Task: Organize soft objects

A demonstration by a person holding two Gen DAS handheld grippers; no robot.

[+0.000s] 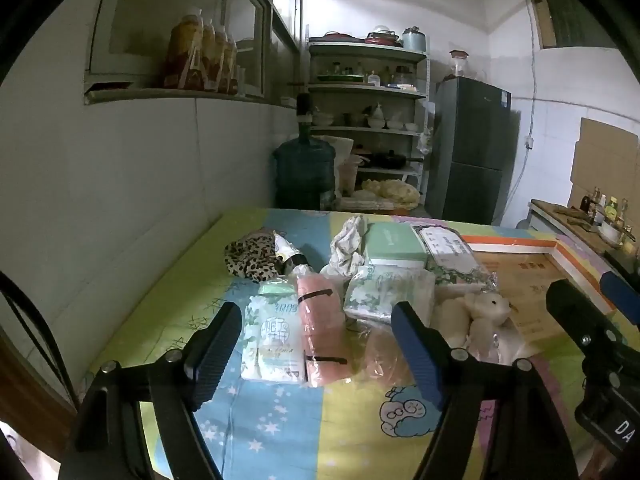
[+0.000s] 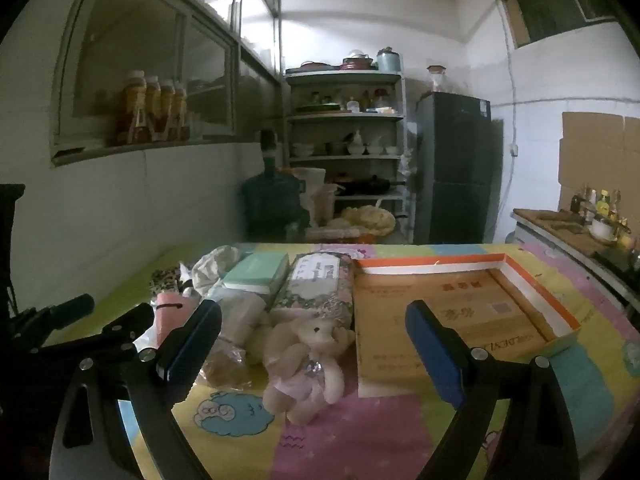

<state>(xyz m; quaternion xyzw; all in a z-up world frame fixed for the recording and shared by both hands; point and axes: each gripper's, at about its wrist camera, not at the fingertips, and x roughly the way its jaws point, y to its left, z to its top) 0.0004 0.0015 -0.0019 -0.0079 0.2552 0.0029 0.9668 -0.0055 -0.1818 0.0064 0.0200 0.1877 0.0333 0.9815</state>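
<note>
Soft goods lie in a heap on the bright patchwork table cover (image 1: 280, 420). In the left wrist view my left gripper (image 1: 316, 348) stands open just short of a tissue pack (image 1: 272, 340) and a pink rolled towel (image 1: 322, 328) in plastic. Behind them are a leopard-print cloth (image 1: 250, 256), a green tissue box (image 1: 394, 246) and a floral pack (image 1: 452, 256). In the right wrist view my right gripper (image 2: 312, 350) is open, hovering near a cream plush bear (image 2: 308, 356) in clear wrap. An open cardboard box (image 2: 460, 312) with an orange rim lies to the right.
A white wall (image 1: 120, 184) runs along the table's left side. Beyond the far edge stand a water jug (image 1: 304, 172), metal shelves with dishes (image 1: 368, 120) and a dark fridge (image 1: 472, 152). A counter with bottles (image 2: 592, 216) is at the right.
</note>
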